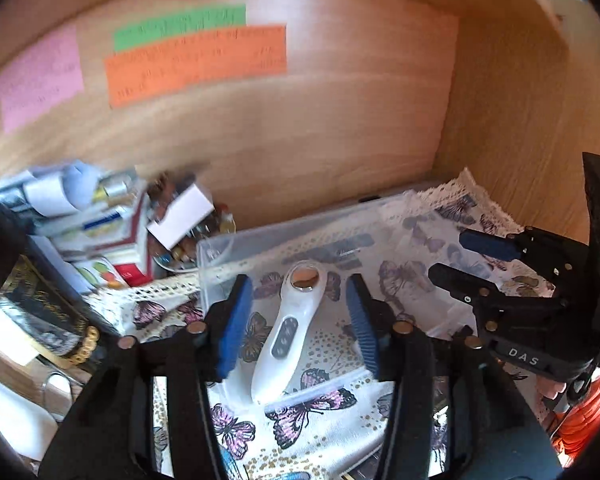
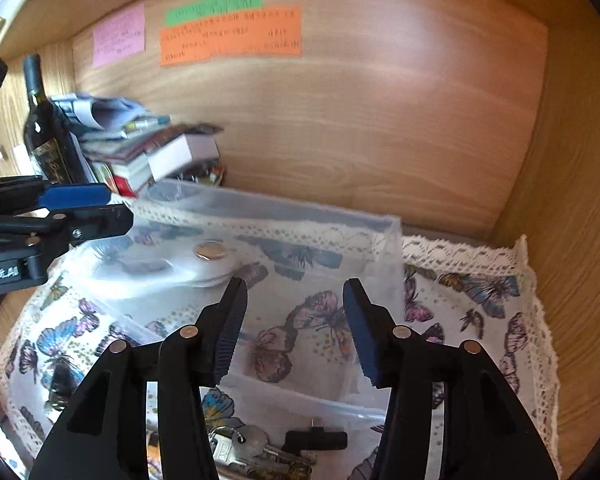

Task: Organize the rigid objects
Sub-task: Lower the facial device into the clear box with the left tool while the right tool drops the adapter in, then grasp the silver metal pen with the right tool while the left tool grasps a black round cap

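Inside the clear box point(image 1: 216, 248), a white handheld device point(image 1: 286, 330), perhaps blurred, between the released left hand-held gripper point(image 1: 300, 312).

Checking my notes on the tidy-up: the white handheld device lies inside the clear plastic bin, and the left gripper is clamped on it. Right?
Not quite. The white handheld device does lie in the clear plastic bin, but the left gripper is open, its pads clear of it, as the left wrist view shows.

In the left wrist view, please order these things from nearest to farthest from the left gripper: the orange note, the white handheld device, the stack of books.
1. White handheld device: lies in the clear box, between the open fingers of the left gripper, untouched.
2. Stack of books: further back on the left, beside the box.
3. Orange note: high on the wooden back wall, farthest.
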`<state>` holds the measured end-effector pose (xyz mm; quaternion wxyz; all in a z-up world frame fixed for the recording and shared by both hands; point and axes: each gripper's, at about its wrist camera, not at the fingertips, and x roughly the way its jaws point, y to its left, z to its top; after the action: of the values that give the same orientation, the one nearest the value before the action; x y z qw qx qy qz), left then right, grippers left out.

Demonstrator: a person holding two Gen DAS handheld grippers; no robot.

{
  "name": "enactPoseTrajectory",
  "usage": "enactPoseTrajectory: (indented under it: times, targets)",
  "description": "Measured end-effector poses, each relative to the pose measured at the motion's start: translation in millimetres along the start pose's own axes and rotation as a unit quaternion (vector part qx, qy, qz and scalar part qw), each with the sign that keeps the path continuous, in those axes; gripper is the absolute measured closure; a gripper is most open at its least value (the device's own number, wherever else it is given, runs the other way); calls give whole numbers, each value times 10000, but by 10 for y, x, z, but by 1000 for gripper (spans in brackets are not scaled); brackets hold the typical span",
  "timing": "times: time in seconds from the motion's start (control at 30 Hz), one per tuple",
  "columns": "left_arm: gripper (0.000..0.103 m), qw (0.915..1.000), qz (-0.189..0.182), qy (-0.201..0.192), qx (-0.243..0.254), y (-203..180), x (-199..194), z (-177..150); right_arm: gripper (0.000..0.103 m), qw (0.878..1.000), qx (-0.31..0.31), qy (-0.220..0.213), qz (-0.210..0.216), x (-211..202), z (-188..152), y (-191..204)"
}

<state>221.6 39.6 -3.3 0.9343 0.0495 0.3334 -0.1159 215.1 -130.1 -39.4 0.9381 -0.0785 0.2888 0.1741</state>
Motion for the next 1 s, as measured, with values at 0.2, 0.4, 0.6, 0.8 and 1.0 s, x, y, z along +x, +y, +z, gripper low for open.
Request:
enactPoseTrajectory:
  times: [0.2, 0.4, 0.6, 0.8, 1.0]
  targets:
    - [38, 9995, 123, -277, 76, -98, -303, -110, 49, 9993, -53, -354, -50, -315, 5, 63]
    - [19, 9983, 348, -472, -26, -110, -516, -345, 42, 9989, -42, -474, -26, -544, -116, 104]
    - [15, 9983, 465, -251, -240, -12, -536, -692, 40, 9996, 18, -275, -55, -623, -365, 109]
    - [15, 9970, 473, 217, -565, 96, -431, -1095, 40, 9998, 52, 134, -145, -565, -663, 70]
    - [15, 9942, 431, 609, -773, 124, -378, -1512, 40, 9982, 134, 558, -190, -491, -946, 8]
